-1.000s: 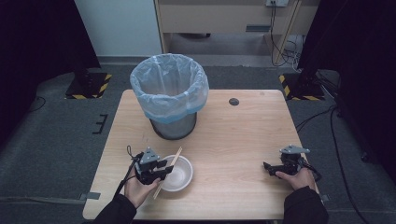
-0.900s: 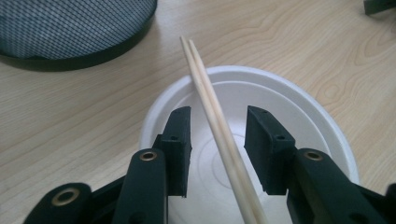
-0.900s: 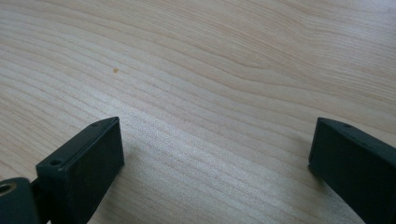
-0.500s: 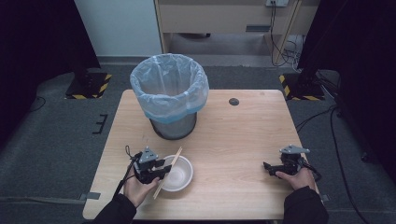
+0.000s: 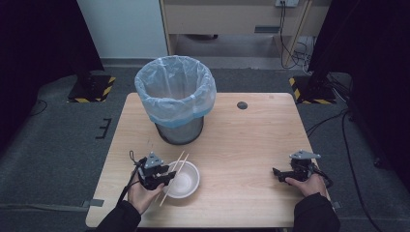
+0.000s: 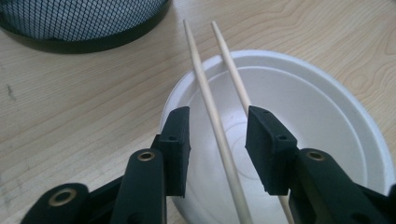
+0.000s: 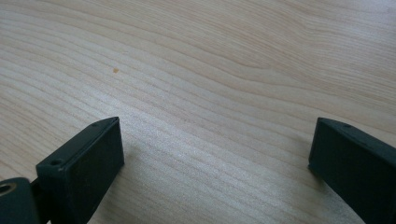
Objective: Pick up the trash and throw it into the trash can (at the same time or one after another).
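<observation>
1. High view: a wooden desk (image 5: 251, 145) is seen from above, with a bin (image 5: 176, 101) lined with a pale plastic bag standing near its far left corner. A white bowl (image 5: 186, 181) sits near the front edge, left of centre, and a pair of chopsticks (image 5: 175, 176) is laid across the bowl's left rim, pointing toward the bin. The left gripper (image 5: 167, 178) is held at the bowl's left side, over the chopsticks. The right gripper (image 5: 276, 173) is rested near the front right corner, well apart from everything else.

2. Left gripper view: the jaws are seen apart, with one chopstick (image 6: 212, 116) lying in the gap between them, untouched by either pad. The second chopstick (image 6: 231, 77) is partly hidden behind the right-hand jaw, so it cannot be told whether it lies inside the gap. The step in hand is judged to be the grasp of the chopsticks; closing should be preceded by a small shift so both sticks are caught.

3. Right gripper view: the jaws are spread wide over bare wood, and nothing is held.
</observation>
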Available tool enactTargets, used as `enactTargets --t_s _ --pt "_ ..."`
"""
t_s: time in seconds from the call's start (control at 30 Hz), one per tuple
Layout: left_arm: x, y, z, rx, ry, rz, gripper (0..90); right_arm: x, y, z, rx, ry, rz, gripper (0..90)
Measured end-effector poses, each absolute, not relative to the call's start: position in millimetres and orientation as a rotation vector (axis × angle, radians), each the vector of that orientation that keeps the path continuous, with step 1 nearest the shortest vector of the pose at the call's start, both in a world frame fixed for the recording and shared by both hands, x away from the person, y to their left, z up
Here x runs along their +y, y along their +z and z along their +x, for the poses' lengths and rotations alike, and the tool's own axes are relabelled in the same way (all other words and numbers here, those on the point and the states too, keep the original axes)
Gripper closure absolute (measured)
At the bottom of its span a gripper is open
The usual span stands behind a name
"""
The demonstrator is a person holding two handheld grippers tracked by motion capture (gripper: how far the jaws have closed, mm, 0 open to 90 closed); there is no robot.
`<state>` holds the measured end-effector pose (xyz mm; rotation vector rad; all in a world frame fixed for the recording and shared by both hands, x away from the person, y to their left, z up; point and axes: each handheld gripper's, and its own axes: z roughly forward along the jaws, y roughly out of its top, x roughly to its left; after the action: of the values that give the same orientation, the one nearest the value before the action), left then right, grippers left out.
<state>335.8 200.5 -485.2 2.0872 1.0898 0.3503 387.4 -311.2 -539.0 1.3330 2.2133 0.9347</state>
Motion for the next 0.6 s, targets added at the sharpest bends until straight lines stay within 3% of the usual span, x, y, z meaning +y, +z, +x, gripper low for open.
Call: enactTargets --t_s 0.6 --pt "200.3 -486.3 336.8 1.138 0.325 2.111 75.3 -311.2 -539.0 387.4 2.213 0.935 1.333 3.4"
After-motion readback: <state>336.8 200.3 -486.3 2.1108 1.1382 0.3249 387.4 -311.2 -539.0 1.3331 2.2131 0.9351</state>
